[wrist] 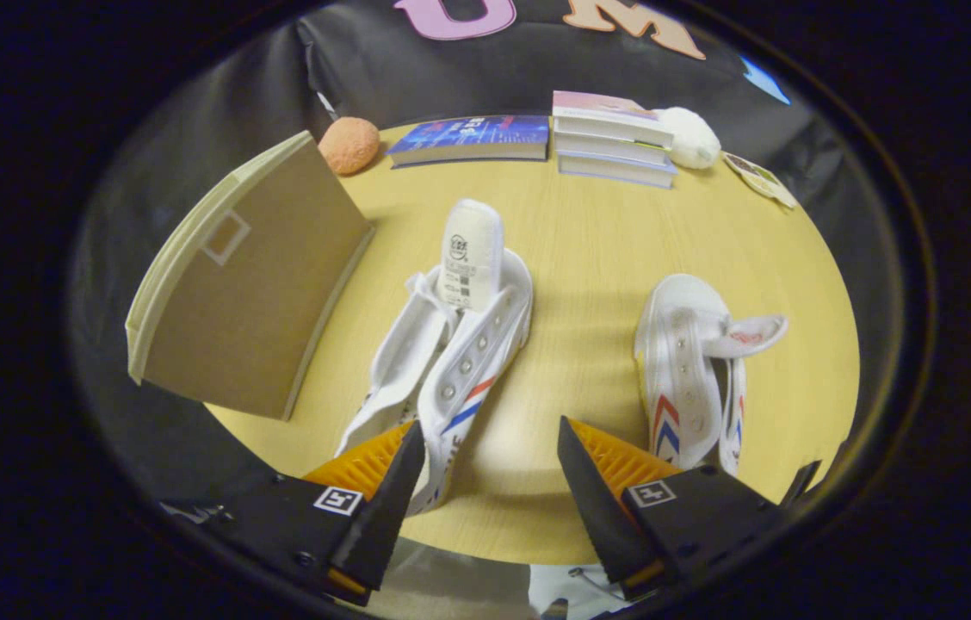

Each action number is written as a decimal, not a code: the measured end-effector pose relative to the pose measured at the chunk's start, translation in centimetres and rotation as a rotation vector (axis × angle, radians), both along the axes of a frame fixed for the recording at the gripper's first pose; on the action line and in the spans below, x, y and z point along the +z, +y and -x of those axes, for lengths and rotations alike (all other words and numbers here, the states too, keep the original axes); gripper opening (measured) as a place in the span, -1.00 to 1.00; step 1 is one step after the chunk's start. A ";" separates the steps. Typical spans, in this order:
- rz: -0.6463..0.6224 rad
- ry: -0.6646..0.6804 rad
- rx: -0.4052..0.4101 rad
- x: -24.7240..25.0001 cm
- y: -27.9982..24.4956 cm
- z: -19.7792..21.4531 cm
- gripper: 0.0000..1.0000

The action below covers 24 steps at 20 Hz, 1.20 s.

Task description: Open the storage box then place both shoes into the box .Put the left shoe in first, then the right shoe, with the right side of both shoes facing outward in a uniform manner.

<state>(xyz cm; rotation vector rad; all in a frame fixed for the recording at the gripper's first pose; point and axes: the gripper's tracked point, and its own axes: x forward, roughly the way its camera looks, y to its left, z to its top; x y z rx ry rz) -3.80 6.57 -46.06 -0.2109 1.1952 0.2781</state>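
A brown cardboard storage box (244,284) with a cream lid edge stands left of the fingers, its lid down. Two white canvas shoes with red and blue stripes lie on the yellow table (589,232). One shoe (451,353) lies just ahead of the left finger, its tongue sticking up and its near end against that finger's inner side. The other shoe (688,370) lies beyond the right finger, its tongue flopped to the right. My gripper (490,430) is open low over the table's near edge, with bare table between most of the gap.
Along the far edge sit an orange ball (349,145), a flat blue book (473,138), a stack of books (615,138) and a white plush (692,136). A small card (761,179) lies at the far right.
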 end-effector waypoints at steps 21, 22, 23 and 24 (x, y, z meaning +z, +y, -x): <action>-0.176 0.176 -0.176 -3.3 2.4 -2.5 -0.52; -0.214 0.172 -0.231 -3.1 2.4 -2.8 -0.62; -0.258 0.203 -0.279 -3.5 2.8 -2.6 -0.72; -0.295 0.207 -0.332 -3.6 2.7 -2.9 -0.73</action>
